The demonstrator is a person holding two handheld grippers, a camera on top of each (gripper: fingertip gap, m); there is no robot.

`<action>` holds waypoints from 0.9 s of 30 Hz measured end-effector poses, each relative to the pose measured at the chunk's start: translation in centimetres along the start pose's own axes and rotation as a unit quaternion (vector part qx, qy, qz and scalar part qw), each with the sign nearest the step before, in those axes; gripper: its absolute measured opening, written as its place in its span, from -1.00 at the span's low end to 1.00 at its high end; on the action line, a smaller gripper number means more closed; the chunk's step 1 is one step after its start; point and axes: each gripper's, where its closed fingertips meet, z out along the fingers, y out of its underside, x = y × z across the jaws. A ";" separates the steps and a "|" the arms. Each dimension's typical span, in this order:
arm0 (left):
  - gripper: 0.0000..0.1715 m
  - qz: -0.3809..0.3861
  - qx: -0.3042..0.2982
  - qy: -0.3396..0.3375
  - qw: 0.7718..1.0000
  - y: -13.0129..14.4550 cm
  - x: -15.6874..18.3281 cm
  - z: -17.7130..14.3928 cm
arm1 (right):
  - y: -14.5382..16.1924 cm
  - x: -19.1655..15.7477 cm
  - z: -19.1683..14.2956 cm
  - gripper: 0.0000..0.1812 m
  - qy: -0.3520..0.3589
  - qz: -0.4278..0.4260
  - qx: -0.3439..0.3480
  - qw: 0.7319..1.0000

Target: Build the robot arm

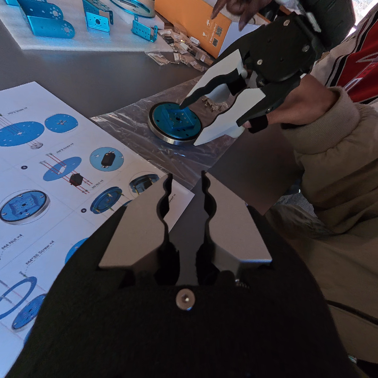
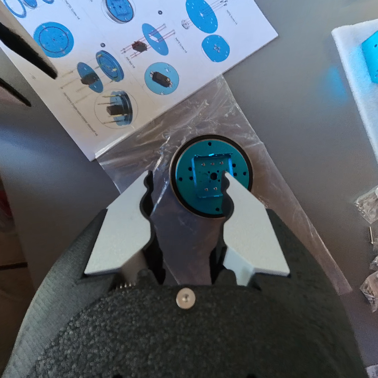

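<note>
A blue round disc (image 1: 163, 120) with a square blue bracket on top sits in a silver ring on a clear plastic bag (image 1: 126, 126). My right gripper (image 2: 188, 174) is open, angled down over the disc (image 2: 196, 149). Its right fingertip (image 2: 227, 176) is on the bracket; the other is beside the disc over the plastic. It also shows in the left wrist view (image 1: 189, 124). My left gripper (image 1: 186, 174) is open and empty, above the edge of a printed instruction sheet (image 1: 51, 163), a short way in front of the disc.
Several blue metal brackets (image 1: 51, 22) lie on white foam at the back left. An orange box (image 1: 194, 20), small bags of hardware (image 1: 180, 47) and loose screws (image 1: 212, 103) lie behind the disc. A person's hand (image 1: 235, 10) reaches in at the top.
</note>
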 end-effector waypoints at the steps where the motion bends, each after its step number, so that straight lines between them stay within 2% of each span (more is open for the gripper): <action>1: -0.66 -0.002 0.003 0.002 1.000 -0.1 0.0 -0.1 | -0.2 -0.3 0.0 -0.31 -0.008 0.000 0.001 1.000; 16: -0.66 0.000 0.014 0.008 1.000 -0.7 0.4 -1.0 | 1.0 -0.6 1.1 -0.28 -0.016 -0.009 -0.062 0.998; 24: -0.66 0.002 0.011 0.009 1.000 -0.6 0.6 -0.9 | 0.9 -0.4 1.1 -0.27 -0.001 -0.022 -0.065 0.998; 27: -0.66 0.004 0.011 0.009 1.000 -0.6 0.8 -0.9 | 0.8 -1.0 1.0 -0.30 -0.019 -0.015 -0.061 0.998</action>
